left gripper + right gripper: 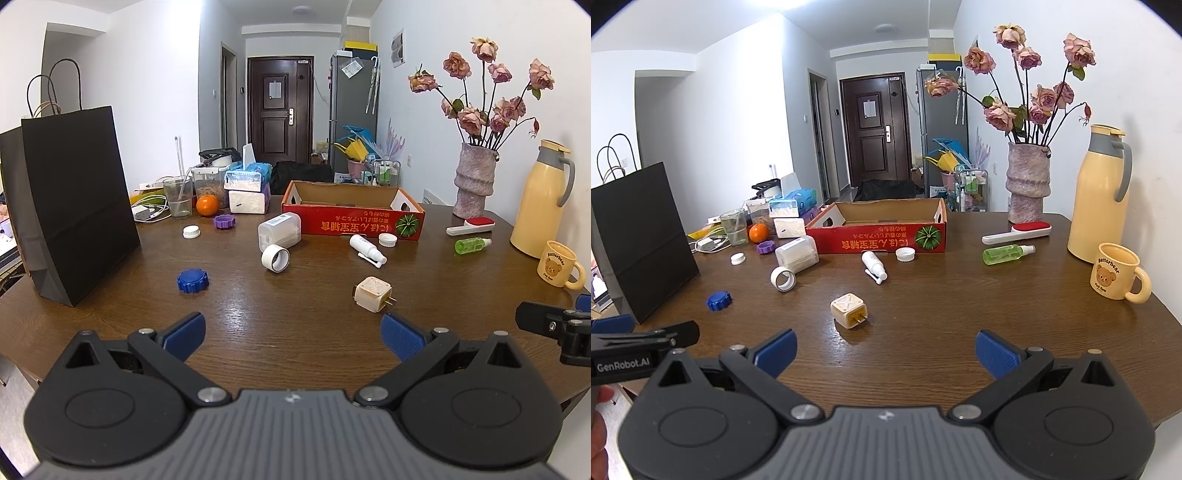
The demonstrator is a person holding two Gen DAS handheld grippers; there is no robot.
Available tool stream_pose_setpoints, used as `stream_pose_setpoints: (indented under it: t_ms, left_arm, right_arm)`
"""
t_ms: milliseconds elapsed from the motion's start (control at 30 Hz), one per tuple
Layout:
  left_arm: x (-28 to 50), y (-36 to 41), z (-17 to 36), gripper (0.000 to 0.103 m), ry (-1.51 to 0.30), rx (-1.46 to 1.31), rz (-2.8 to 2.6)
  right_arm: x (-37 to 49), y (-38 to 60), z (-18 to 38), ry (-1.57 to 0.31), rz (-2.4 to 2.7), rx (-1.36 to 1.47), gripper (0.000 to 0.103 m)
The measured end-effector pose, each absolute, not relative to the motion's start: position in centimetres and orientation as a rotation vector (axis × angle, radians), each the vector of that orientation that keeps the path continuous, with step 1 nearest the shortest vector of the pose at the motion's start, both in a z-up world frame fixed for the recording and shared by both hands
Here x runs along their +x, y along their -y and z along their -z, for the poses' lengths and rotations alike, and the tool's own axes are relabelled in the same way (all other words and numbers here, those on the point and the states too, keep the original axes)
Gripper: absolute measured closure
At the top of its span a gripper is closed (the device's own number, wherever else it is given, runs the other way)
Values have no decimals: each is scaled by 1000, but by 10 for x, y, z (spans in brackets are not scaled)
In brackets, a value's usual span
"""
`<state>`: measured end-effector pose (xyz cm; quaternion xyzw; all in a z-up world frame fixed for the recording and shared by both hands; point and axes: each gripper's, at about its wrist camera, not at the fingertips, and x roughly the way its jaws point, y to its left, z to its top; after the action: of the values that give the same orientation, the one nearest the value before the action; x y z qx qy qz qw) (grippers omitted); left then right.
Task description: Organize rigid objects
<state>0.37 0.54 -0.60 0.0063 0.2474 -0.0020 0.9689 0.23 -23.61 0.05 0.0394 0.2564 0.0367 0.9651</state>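
Note:
Small rigid items lie scattered on the brown table (295, 332): a cream plug adapter (372, 294) (849, 310), a blue cap (192, 281) (718, 300), a white tape roll (275, 258) (783, 278), a white spray bottle (367, 248) (874, 266), a clear white box (279, 230) (796, 253), a purple cap (224, 221) and white lids (191, 232) (388, 239). An open red cardboard tray (351, 219) (879, 236) stands behind them. My left gripper (291, 334) and right gripper (884, 350) hover open near the front edge, holding nothing.
A black paper bag (77, 206) stands at the left. A vase of roses (474, 181), a yellow thermos (537, 199), a bear mug (559, 264), a green spray bottle (472, 244) and a red lint brush (471, 225) sit at the right. An orange (207, 205), a glass and tissue packs crowd the back left.

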Motion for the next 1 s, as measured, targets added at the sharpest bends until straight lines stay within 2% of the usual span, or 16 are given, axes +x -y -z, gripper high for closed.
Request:
stream_pose_setpoints:
  t_ms: [1000]
  left_arm:
    - [72, -35, 22, 0, -520, -6, -73]
  right_arm:
    - [71, 239, 25, -594, -76, 101, 0]
